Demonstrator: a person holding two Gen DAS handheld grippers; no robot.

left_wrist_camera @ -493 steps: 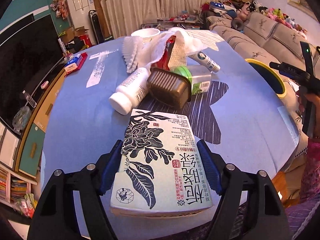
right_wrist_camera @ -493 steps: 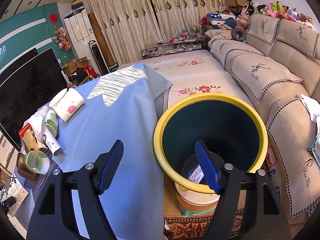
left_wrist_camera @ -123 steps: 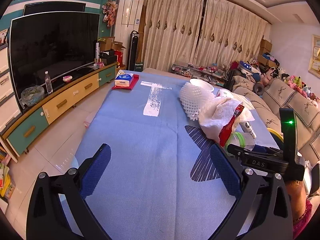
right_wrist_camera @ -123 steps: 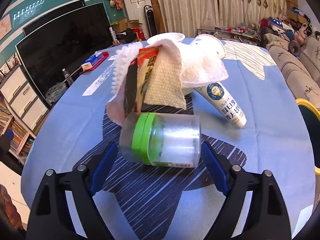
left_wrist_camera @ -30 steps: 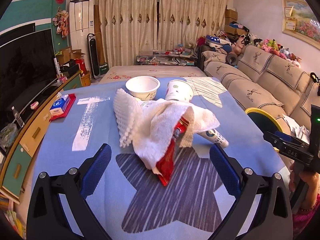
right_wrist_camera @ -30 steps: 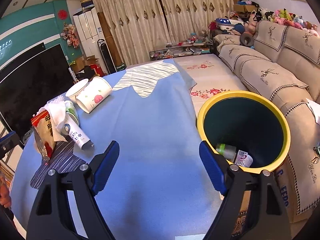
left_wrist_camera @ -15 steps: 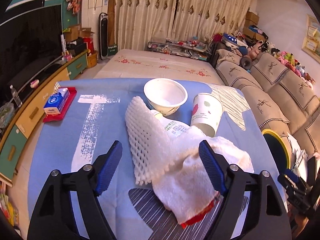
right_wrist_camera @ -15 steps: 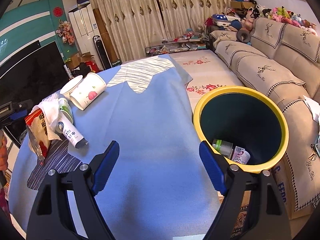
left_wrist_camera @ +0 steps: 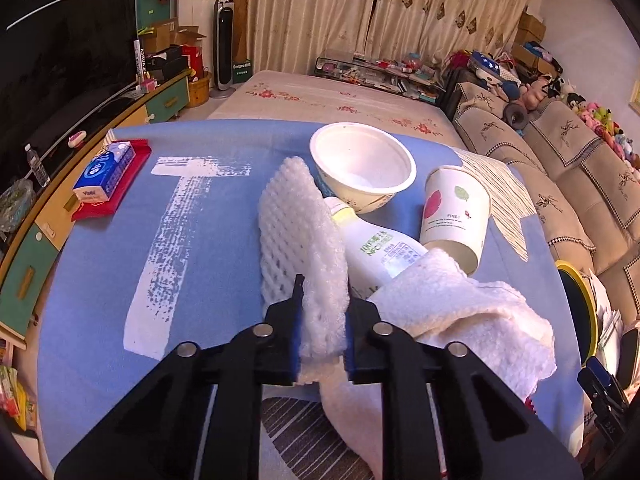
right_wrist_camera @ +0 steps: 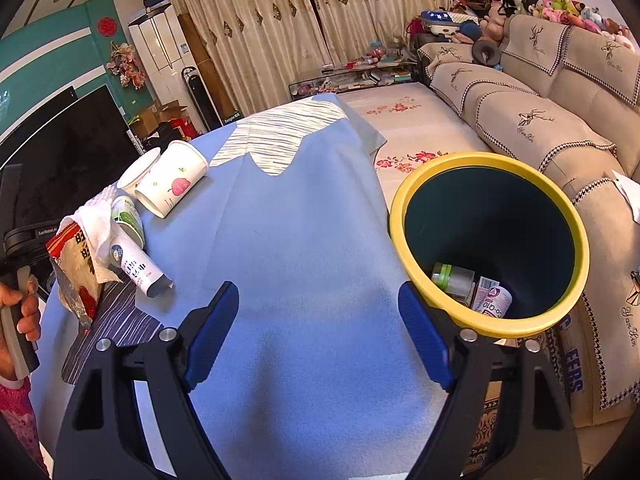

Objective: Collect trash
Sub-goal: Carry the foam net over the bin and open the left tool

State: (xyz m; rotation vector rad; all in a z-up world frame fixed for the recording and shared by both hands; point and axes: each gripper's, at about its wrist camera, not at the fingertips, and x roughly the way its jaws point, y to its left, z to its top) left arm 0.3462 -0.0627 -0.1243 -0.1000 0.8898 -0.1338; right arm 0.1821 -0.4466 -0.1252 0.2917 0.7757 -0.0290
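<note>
Left gripper has now clamped the foam net; right gripper stays spread.

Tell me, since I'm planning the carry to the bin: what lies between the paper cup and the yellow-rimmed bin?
In the right wrist view, only bare blue tablecloth lies between the paper cup and the bin; nothing stands on it.

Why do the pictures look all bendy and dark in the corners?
Left wrist view: the fisheye lens bows the blue tablecloth and blacks out the corners. Right wrist view: the same bending stretches the yellow-rimmed bin, though everything stays sharp and warmly lit.
</note>
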